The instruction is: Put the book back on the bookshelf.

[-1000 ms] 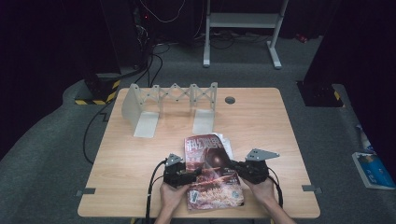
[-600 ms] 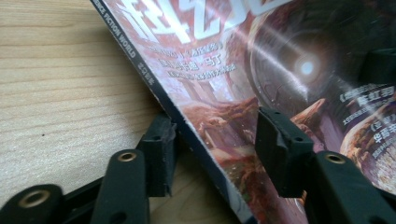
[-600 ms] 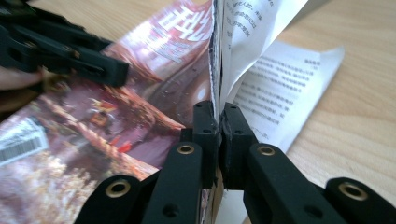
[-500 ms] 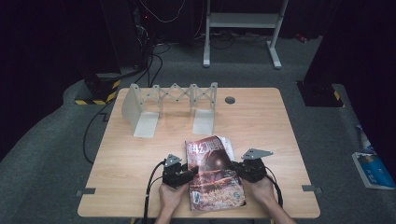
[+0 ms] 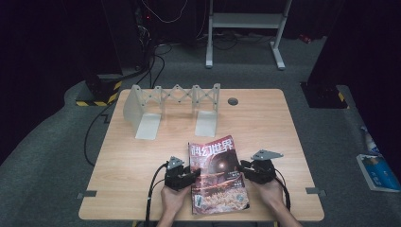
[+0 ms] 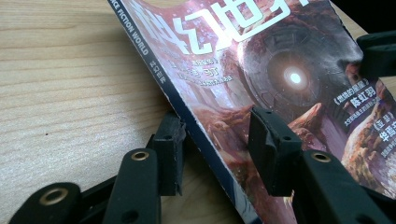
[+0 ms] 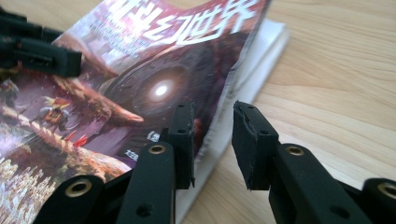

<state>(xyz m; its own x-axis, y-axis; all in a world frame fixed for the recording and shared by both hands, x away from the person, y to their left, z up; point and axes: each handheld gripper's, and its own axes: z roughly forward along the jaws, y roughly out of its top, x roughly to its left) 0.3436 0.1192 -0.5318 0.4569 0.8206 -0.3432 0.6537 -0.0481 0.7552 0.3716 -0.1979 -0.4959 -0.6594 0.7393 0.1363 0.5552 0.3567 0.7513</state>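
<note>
A magazine [image 5: 217,175] with a reddish science-fiction cover lies near the front edge of the wooden table [image 5: 265,118], between my two hands. My left gripper [image 5: 193,174] is at its spine side. In the left gripper view [image 6: 217,135] its jaws have just been closing and straddle the spine of the magazine [image 6: 261,60], one pad [image 6: 169,149] beside it and one over the cover, with gaps showing. My right gripper [image 5: 242,166] is at the opposite edge. Its jaws [image 7: 212,121] have just been opening, with the page edge of the magazine [image 7: 140,70] between them, not pressed.
A grey folding rack [image 5: 172,106] stands at the back left of the table, and a round hole [image 5: 232,101] lies behind the magazine. On the dark floor are cables, a white frame [image 5: 246,28] and a blue object [image 5: 376,170] at the right.
The magazine has shifted slightly to the right and lies flatter. The right gripper has let go of its edge. The left jaws have narrowed around the spine.
</note>
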